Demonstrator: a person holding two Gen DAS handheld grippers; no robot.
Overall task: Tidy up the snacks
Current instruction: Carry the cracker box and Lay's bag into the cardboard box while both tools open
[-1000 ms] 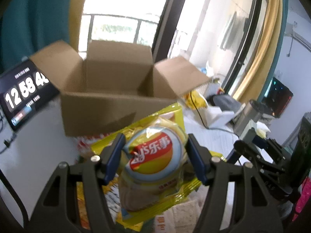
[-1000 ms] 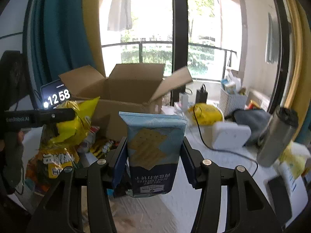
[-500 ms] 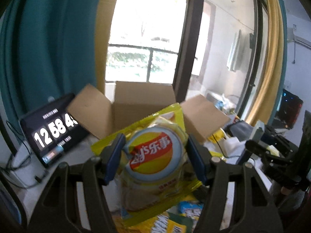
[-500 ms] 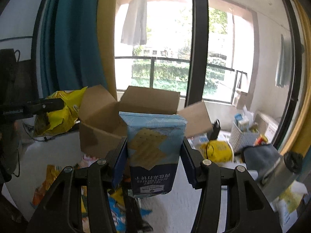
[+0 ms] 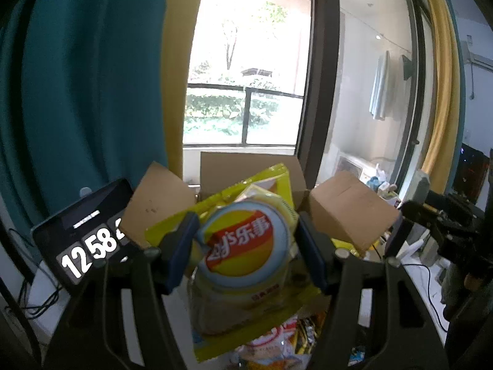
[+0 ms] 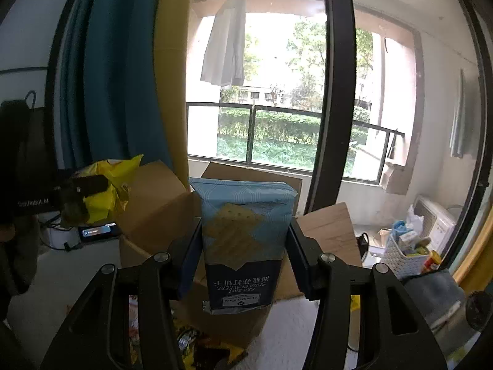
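Chip bag (image 5: 243,246), cracker pack (image 6: 243,237) higher now

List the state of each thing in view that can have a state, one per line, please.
Brown cardboard box: flaps open, upright.
Yellow chip bag: sealed, held in the air.
Blue cracker pack: sealed, held upside down.
Left gripper: shut on the bag.
Right gripper: shut on the pack.
Black clock screen: on.

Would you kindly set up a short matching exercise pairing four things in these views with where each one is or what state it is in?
Things:
1. chip bag
2. cracker pack
3. cardboard box
4. clock display

Descriptions:
A. flaps open
B. clamped in the right gripper
C. left of the box, showing 12 58
D. clamped in the left gripper

Pairs: 1-D, 2-B, 3-A, 4-C
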